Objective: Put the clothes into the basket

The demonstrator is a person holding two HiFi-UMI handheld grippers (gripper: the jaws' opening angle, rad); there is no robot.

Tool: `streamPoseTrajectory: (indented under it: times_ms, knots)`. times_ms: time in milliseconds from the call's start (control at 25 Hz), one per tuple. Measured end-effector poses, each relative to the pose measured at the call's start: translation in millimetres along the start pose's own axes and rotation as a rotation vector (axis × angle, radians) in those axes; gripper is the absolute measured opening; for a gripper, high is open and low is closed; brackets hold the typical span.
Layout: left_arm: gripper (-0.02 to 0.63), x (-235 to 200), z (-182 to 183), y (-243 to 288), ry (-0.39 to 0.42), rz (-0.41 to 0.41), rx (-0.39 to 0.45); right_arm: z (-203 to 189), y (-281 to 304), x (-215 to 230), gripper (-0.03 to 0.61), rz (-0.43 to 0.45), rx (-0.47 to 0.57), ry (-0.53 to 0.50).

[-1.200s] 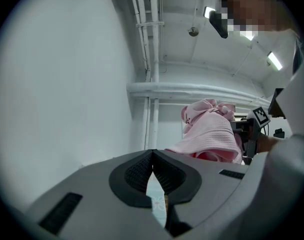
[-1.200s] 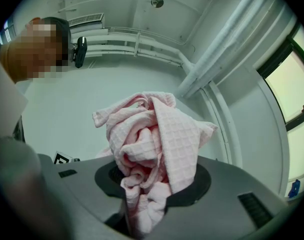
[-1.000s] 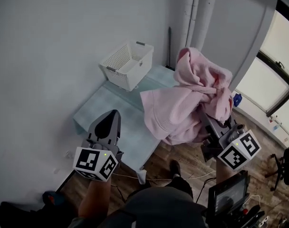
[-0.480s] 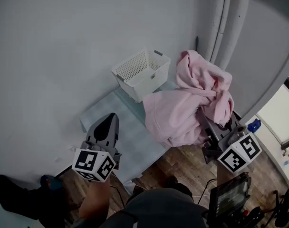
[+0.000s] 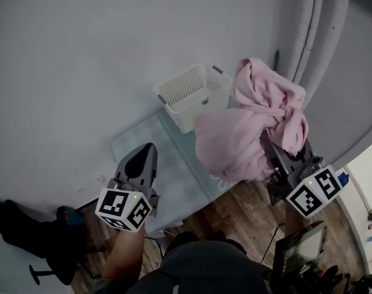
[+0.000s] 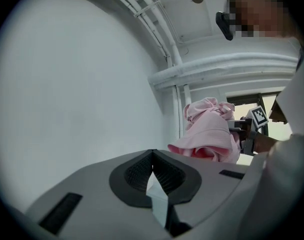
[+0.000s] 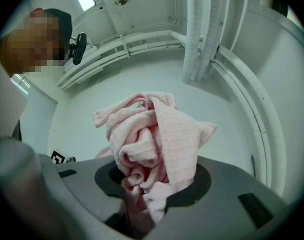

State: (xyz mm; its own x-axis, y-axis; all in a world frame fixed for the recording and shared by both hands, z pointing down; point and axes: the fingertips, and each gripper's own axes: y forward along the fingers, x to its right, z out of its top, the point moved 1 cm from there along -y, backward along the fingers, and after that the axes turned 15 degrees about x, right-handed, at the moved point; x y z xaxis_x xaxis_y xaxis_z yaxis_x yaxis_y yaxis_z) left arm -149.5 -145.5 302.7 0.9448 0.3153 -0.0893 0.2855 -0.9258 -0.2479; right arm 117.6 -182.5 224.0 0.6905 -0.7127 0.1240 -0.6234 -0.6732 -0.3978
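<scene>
A bunched pink garment (image 5: pixel 247 124) hangs in the air, with my right gripper (image 5: pixel 278 158) shut on it. In the right gripper view the pink garment (image 7: pixel 152 144) fills the gap between the jaws and bulges above them. The white perforated basket (image 5: pixel 192 94) stands on the far end of a pale blue mat (image 5: pixel 174 164), just left of the garment. My left gripper (image 5: pixel 140 161) hovers over the mat's near end, jaws together with nothing between them. From the left gripper view the pink garment (image 6: pixel 209 134) shows ahead at the right.
A grey wall rises behind the basket, with white pipes (image 5: pixel 320 23) running up at the right. Wooden floor (image 5: pixel 247 219) lies near the person's feet. A dark object (image 5: pixel 27 231) sits at lower left and a screen device (image 5: pixel 299 250) at lower right.
The view has swung left, so the basket, the mat and the garment sit further right in the picture. The garment stays held in the right gripper. The left gripper stays shut.
</scene>
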Motion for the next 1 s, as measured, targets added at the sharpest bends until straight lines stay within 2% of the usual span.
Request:
streamPoseTrajectory:
  times_ms: [160,320,440,640,1000]
  knots:
    - [0.009,0,5,-1,-0.003,0.005,-0.002,-2,0,1,0.173,-0.013,-0.009,0.009]
    - [0.009,1,12,3,0.014,-0.031,-0.046,-5,-2,1,0.173,-0.071,-0.007,0.044]
    - [0.009,1,17,4,0.029,-0.040,-0.042,-4,-3,1,0.173,-0.094,-0.008,0.036]
    - [0.009,2,12,-3,0.022,-0.038,-0.014,-2,-2,0,0.173,-0.087,0.003,0.006]
    - [0.009,8,2,-15,0.011,-0.022,-0.032,-4,-2,0,0.173,-0.078,-0.003,0.021]
